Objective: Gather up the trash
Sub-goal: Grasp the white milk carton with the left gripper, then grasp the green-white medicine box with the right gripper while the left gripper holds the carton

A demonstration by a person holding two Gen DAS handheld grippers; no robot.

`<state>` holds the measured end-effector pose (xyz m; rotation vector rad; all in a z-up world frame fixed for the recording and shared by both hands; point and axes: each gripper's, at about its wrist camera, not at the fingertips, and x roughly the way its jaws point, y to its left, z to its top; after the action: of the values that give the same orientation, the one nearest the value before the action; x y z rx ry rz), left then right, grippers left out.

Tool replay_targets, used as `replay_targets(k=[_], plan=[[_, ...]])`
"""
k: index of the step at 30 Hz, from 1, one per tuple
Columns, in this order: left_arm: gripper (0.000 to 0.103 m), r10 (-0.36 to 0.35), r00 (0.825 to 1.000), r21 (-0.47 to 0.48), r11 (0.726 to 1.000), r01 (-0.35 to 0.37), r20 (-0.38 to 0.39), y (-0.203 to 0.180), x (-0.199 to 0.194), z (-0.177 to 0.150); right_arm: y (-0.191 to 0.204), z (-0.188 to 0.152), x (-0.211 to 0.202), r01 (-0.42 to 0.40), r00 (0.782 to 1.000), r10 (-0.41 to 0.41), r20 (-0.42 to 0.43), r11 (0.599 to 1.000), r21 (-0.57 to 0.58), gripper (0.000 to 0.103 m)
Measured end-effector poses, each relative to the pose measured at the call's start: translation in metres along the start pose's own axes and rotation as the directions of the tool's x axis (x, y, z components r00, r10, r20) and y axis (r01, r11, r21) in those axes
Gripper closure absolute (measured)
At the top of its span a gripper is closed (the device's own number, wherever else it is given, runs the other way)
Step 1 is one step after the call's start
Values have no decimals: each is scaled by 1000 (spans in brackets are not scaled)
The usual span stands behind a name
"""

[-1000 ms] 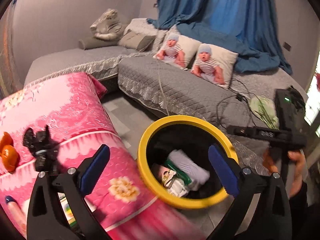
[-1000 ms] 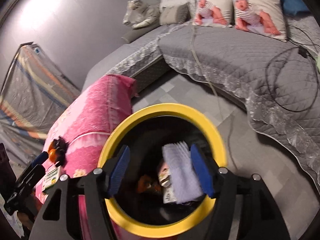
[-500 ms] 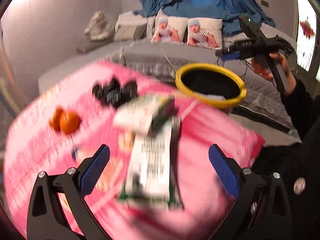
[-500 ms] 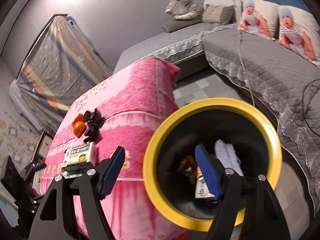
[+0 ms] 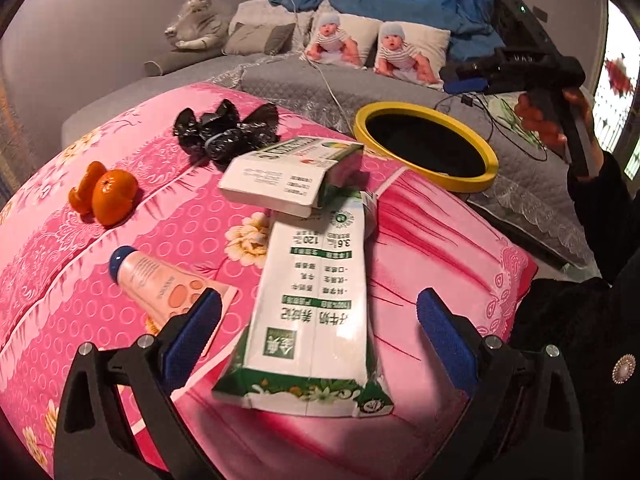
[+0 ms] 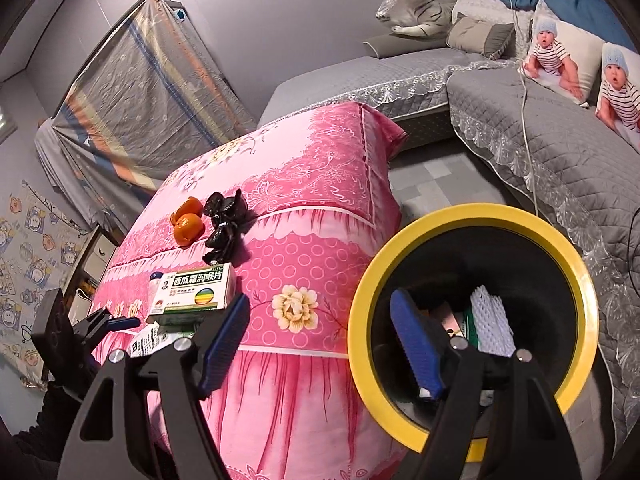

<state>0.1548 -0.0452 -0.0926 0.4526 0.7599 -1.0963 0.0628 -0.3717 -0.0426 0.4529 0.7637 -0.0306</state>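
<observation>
My left gripper (image 5: 316, 304) hangs open over the pink-covered table (image 5: 432, 240), its fingers on either side of a flat white-and-green milk pouch (image 5: 316, 296) without touching it. A white-and-green medicine box (image 5: 288, 172) rests on the pouch's far end. Beside them lie a pink tube (image 5: 160, 280), crumpled black plastic (image 5: 224, 132) and orange pieces (image 5: 108, 194). The yellow-rimmed bin (image 6: 472, 216) stands beside the table with a white foam net (image 6: 490, 324) and packets inside. My right gripper (image 6: 320, 304) is open and empty above the bin's near rim.
A grey quilted sofa (image 6: 560, 152) with baby-print cushions (image 5: 408, 52) wraps round behind the bin, with cables trailing over it. A person's hand (image 5: 540, 120) holds the right gripper (image 5: 464, 80) above the bin. A plastic-covered frame (image 6: 144, 92) leans on the wall.
My left gripper swung from above the bin to low over the pouch on the table. My right gripper shifted from over the bin's mouth toward its table-side rim and opened slightly.
</observation>
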Motion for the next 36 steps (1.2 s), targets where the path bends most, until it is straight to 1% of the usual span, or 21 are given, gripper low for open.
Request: replay_targets(k=[2,3,4,6,8,10,12,15,17,20,22,23,25,28,29,30,31,32,33,35,36], plan=[[18,5,1000,9,1000,-5,-9,-2,5,1,-2,-1,0,-1,1000,1,-3,1000,3,33],[21,2,1000,11,1000,-2,-15,-1,7,1,-3,-1,1,-2,1000,2,-4,1000,5,33],[22,0,1000,13,1000,0,-22,-2,9,2,-5,0,1,-3,1000,3,-5,1000,6,33],[24,19,999,26,999,-18,-44,-2,17,2,-5,-1,1,-8,1000,8,-5,1000,1,33],[40,33,997,31,999,-31,-68,-1,24,0,-2,-2,2,-18,1000,18,-6,1000,-15,33],[41,23,997,10,1000,-22,-78,3,27,0,5,-1,2,-29,1000,29,-8,998,-55,33],[42,31,998,7,999,-31,-60,1,23,0,16,-1,1,-56,998,54,-20,992,-110,33],[42,36,999,14,999,-35,-11,-1,4,-4,36,-2,1,-98,995,91,-45,976,-193,33],[43,41,999,-17,999,-41,25,2,-13,-11,51,-4,3,-113,993,101,-60,963,-244,32],[44,51,996,-83,996,-45,76,5,-41,-27,75,-12,10,-120,992,96,-86,930,-347,30],[45,60,992,-131,990,-46,107,6,-57,-38,93,-17,16,-105,993,71,-94,893,-438,30],[46,68,990,-156,987,-49,125,7,-66,-45,101,-18,19,-102,993,63,-97,872,-479,30],[47,88,984,-189,980,-59,153,8,-80,-55,117,-20,26,-111,992,55,-114,815,-569,30],[49,105,975,-239,969,-56,197,11,-97,-70,148,-20,37,-139,988,40,-152,674,-725,31],[51,105,972,-253,966,-50,209,12,-100,-72,163,-19,45,-158,984,24,-179,599,-785,31],[52,107,971,-260,964,-48,214,12,-101,-74,172,-20,51,-174,980,11,-200,547,-819,31],[52,113,969,-267,962,-51,220,13,-101,-76,184,-20,59,-196,973,-9,-229,484,-853,31],[52,115,969,-272,961,-52,220,13,-99,-77,191,-21,66,-212,967,-31,-251,443,-871,31],[52,113,970,-277,960,-51,215,13,-96,-77,199,-22,76,-237,957,-64,-283,392,-889,31],[52,95,978,-281,959,-40,185,15,-88,-79,211,-24,92,-269,940,-121,-320,317,-910,31],[51,96,981,-277,960,-46,169,15,-84,-78,215,-25,101,-283,931,-147,-335,291,-914,31]])
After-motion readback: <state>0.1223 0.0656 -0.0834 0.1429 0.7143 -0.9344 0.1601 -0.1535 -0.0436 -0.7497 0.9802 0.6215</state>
